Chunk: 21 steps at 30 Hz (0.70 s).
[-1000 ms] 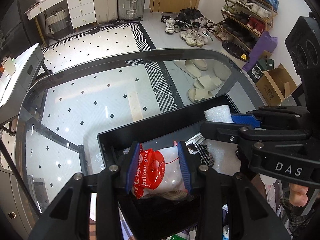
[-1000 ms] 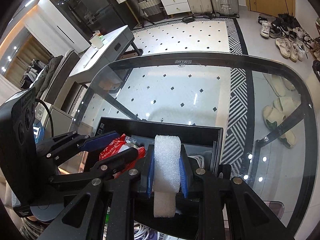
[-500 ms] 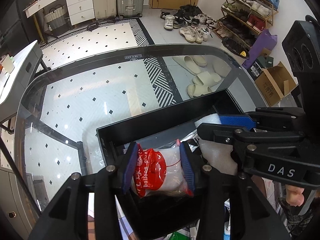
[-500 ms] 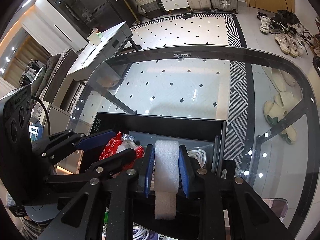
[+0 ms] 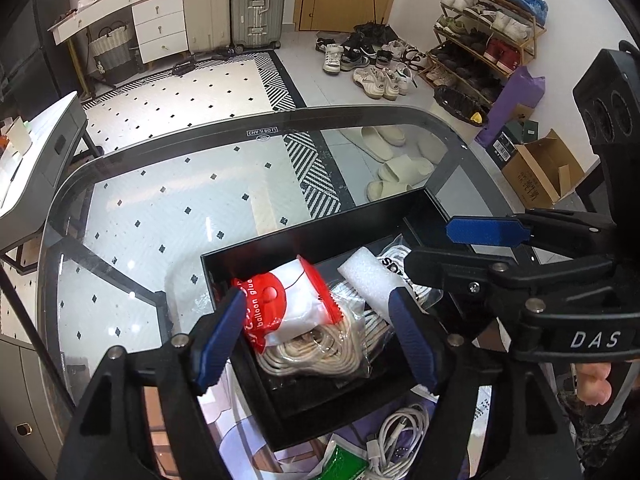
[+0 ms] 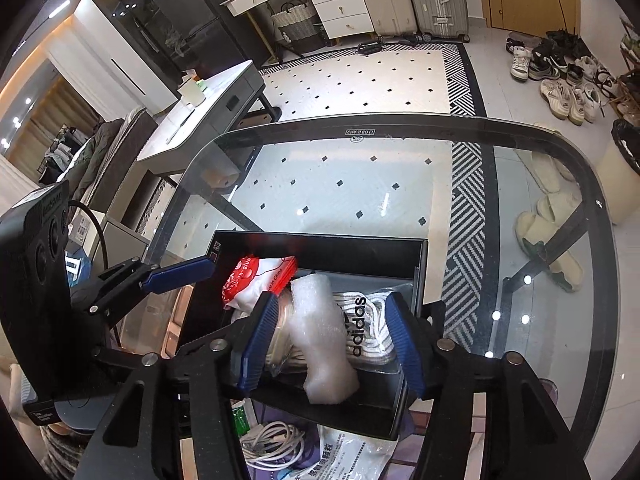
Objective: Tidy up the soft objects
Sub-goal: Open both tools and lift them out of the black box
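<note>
- The left gripper [image 5: 316, 336] pointed down over a black box [image 5: 304, 248] on a glass table [image 5: 160, 208], its jaws opening.
- A red-and-white balloon glue packet [image 5: 292, 300] lay between the blue pads [image 5: 218, 336], clear of the right-side pad; whether it touched the other could not be told.
- The packet rested on bagged coiled cord [image 5: 316, 352] inside the box.
- A white foam piece [image 5: 368, 284] lay just beside the packet, also in the box.
- The right gripper [image 5: 452, 256] came in from the right edge, jaws opening, with nothing pinched between them.
- White cables [image 5: 396, 440] and a green packet [image 5: 344, 464] lay near the box's near wall.
</note>
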Motion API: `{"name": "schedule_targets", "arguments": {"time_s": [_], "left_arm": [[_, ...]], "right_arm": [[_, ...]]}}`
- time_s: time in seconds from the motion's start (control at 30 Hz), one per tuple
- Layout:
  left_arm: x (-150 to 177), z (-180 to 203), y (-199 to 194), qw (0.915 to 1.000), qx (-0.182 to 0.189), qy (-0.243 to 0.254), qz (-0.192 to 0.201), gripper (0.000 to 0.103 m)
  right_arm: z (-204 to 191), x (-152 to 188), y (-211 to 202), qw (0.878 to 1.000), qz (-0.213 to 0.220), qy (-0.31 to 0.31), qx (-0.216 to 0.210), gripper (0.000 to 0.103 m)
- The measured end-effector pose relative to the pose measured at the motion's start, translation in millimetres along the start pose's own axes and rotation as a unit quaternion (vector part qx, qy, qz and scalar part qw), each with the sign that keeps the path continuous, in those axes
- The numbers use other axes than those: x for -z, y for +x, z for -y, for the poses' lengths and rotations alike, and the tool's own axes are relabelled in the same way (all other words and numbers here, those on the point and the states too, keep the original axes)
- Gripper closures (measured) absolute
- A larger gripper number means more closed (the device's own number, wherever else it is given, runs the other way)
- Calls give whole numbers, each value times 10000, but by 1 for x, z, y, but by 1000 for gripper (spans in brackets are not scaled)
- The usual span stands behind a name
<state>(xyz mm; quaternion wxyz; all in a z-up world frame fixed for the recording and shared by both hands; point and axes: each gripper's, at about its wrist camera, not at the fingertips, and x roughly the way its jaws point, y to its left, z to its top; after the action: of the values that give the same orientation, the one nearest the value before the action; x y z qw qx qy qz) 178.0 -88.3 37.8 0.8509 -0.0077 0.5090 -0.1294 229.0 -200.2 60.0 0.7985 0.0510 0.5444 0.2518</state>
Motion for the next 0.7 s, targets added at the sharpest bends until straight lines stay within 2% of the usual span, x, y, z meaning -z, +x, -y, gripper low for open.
{"name": "schedule_targets", "arguments": {"time_s": [0.03,0.13,0.23,0.3,0.37,0.43,0.53,0.7], "left_arm": [[1,0,-2,10000,8,3,2,29],[3,1,-6,10000,-27,0,8,25],[7,2,-11,10000,-11,24,43,14],[11,2,-14,10000,-37,29,72,13],[14,2,-17,9999,-55,18,91,6],[18,3,-21,9999,-50,31,95,5],[28,2,-26,9999,-58,63,117,0],[44,-2,-33,9998,-106,109,143,0]], "right_arm": [[0,2,-3,10000,27,1,4,33],[1,9,-13,9999,105,-17,46,25],[4,15,-21,9999,145,1,53,19],[3,20,-27,9999,154,2,76,15],[3,23,-31,9998,168,-1,92,13],[3,27,-36,9998,184,-3,121,7],[2,35,-42,9997,216,-2,142,5],[3,48,-48,9996,192,11,182,4]]}}
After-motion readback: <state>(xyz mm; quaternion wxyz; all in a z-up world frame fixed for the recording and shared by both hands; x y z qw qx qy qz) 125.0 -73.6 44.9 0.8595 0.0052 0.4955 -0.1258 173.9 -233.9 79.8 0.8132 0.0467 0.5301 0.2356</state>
